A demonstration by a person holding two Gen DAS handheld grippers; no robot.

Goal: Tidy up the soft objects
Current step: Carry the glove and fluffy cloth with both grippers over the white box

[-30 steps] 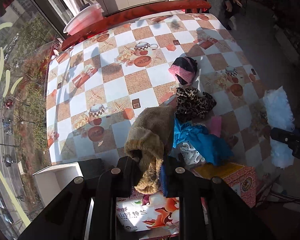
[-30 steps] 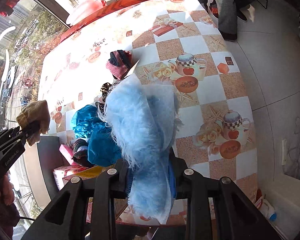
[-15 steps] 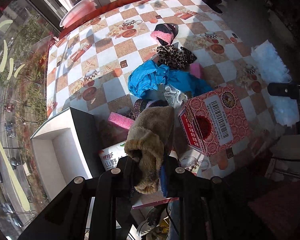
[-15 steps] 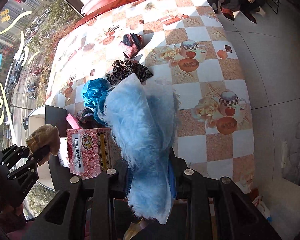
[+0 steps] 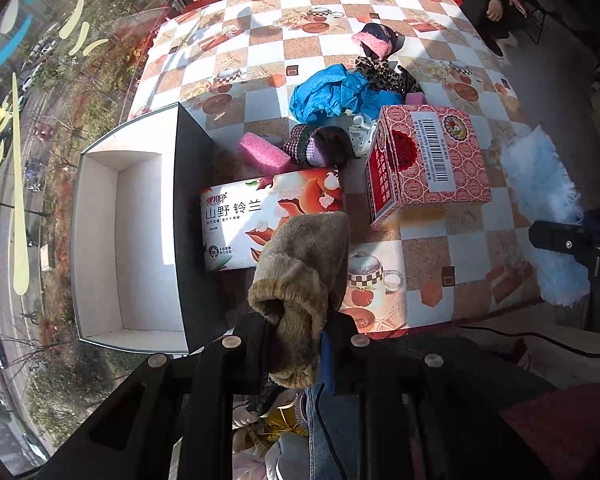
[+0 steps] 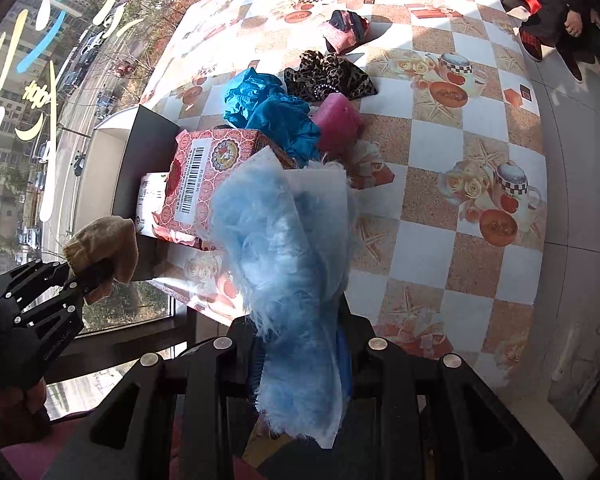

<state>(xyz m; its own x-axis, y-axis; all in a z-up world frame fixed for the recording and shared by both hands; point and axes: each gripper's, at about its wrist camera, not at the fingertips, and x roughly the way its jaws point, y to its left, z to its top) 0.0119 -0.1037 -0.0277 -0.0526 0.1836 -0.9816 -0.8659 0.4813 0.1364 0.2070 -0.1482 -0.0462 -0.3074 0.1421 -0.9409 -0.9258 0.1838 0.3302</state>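
Jaws of the left gripper (image 5: pixel 300 332) are being kept narrow, clamped on a tan knitted sock (image 5: pixel 300 280), which is being held at the lower centre of the left wrist view, above the near end of a white tissue pack (image 5: pixel 260 220). In the right wrist view the same gripper (image 6: pixel 88 276) is being seen at the lower left, with the sock bunched at its tips.

Jaws of the right gripper (image 6: pixel 300 344) are likewise being held narrow, pinched on a fluffy light-blue cloth (image 6: pixel 292 264) that is being shown hanging across the centre of that view and partly covering a red patterned box (image 6: pixel 204 168). In the left wrist view this cloth (image 5: pixel 540 200) is being seen at the right edge.

Behind the boxes, on the chequered table (image 5: pixel 260 104), a crumpled blue fabric (image 5: pixel 332 92), a leopard-print piece (image 6: pixel 328 76), a pink sponge (image 5: pixel 264 154) and a pink-and-dark sock (image 5: pixel 376 40) are being left lying in the upper centre. An open white box (image 5: pixel 140 248) is being seen at the left of the frame, just beside the tissue pack.
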